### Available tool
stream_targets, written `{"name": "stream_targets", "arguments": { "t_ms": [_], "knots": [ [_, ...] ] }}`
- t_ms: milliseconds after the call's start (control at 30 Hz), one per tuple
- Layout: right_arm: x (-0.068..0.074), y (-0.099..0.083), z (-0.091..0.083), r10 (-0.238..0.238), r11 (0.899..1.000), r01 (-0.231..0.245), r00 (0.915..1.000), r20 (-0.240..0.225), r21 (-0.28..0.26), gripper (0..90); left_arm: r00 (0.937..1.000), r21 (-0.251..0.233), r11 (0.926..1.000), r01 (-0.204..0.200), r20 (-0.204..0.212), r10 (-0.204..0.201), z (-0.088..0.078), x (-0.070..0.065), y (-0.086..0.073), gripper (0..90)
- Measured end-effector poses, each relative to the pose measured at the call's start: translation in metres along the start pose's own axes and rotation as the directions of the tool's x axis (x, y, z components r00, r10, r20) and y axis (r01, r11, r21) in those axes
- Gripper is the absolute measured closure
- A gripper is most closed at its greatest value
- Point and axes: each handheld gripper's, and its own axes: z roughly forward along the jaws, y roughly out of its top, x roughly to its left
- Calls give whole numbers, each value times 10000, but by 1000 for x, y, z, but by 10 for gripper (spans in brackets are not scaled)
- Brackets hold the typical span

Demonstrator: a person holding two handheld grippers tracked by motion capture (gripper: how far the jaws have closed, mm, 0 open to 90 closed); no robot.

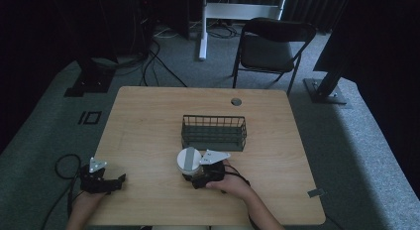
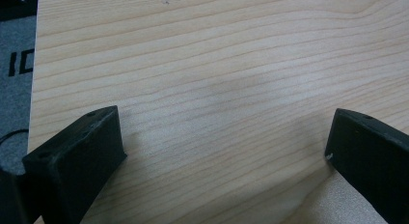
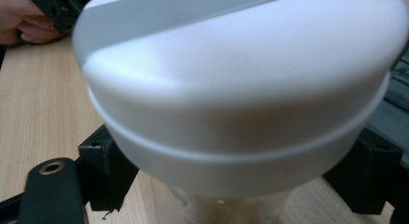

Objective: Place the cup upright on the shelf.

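**White-lidded jar taken up just below the wire basket**

The wooden table [image 1: 148, 121] spans the middle of the high view. At its centre sits a dark wire basket [image 1: 214, 133], apparently empty.

Just below the basket, at lower centre, the right gripper [image 1: 197, 176] has a small jar [image 1: 189, 161] between its jaws. The right gripper view shows the broad white lid [image 3: 241, 79] close up, with the jaws on either side of the narrower clear body beneath it; they seem to be closed on the body, though contact itself is hidden under the lid. The jar stands upright, its long axis vertical and the lid on top.

It looks light and rigid, probably plastic, with smooth walls that could slip. Below the lid's overhang seems the sound place to hold it.

The left gripper [image 1: 115, 183], at lower left, is spread wide over bare wood and holds nothing.
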Motion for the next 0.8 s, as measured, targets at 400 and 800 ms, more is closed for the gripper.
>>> {"name": "stream_targets", "arguments": {
  "t_ms": [400, 800],
  "knots": [
    [5, 4, 3, -141, 9997, 146, 9996, 235, -209, 183, 10000, 0, 10000, 3, 1, -3, 0, 0, 0, 1],
    [6, 15, -3, -228, 9992, 241, 9989, 402, -327, 184, 10000, -2, 10000, 3, 1, -3, 0, 0, 0, 1]
  ]
}}
